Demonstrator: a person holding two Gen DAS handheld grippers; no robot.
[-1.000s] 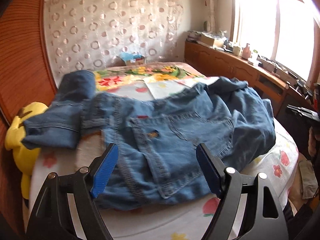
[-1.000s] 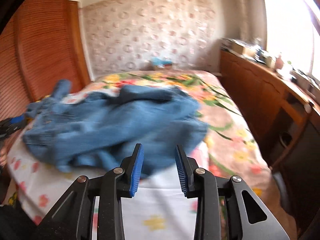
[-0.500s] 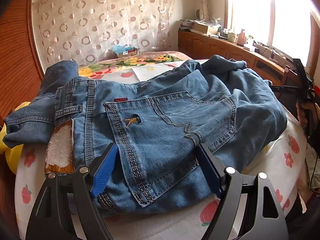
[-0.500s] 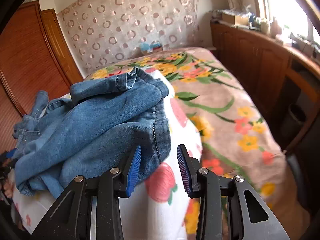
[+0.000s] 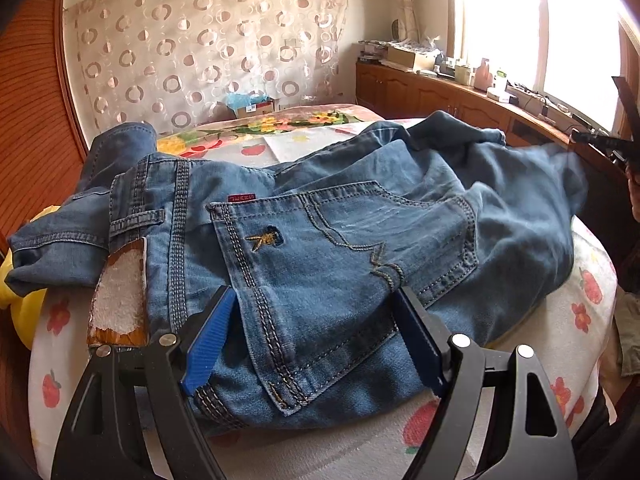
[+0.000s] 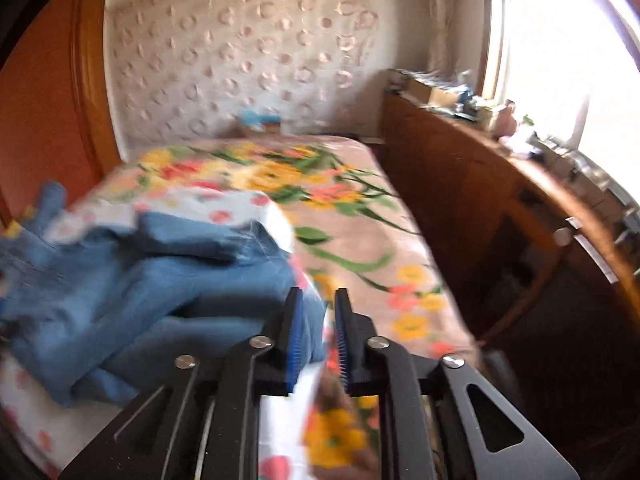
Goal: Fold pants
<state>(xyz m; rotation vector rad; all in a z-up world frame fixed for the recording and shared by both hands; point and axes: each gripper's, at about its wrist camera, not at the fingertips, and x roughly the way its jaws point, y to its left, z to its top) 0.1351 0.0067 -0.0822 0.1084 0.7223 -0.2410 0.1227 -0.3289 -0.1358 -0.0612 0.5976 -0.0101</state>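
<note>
The pants (image 5: 320, 248), a pair of blue denim jeans, are seen lying rumpled on the bed (image 5: 580, 320), seat side up, with a back pocket (image 5: 340, 264) and its small embroidered mark facing the left wrist camera. The waistband end is turned toward the wooden wall panel (image 5: 32, 120), and the legs are bunched toward the window side. A brown patch with a white face (image 5: 120, 292) is shown at the waistband.

The left tongs (image 5: 316, 344) are spread wide, one blue pad (image 5: 208, 344) on either side of the pocket's lower corner; the denim lies between the pads, but no pinch on it is seen.

In the right wrist view, which is blurred, the pants (image 6: 152, 292) are heaped at the left of the bed (image 6: 360, 248). The right tongs (image 6: 318, 340) are drawn nearly together, a narrow gap being left; the edge of the denim and of the white floral sheet (image 6: 240, 208) lies right at that gap, and whether anything is gripped cannot be told.

A floral blanket (image 6: 280, 172) is spread beyond the sheet. A wooden cabinet (image 5: 440, 96) loaded with clutter runs under the window (image 5: 540, 20), and a curtain patterned with circles (image 5: 200, 48) hangs behind the bed.
</note>
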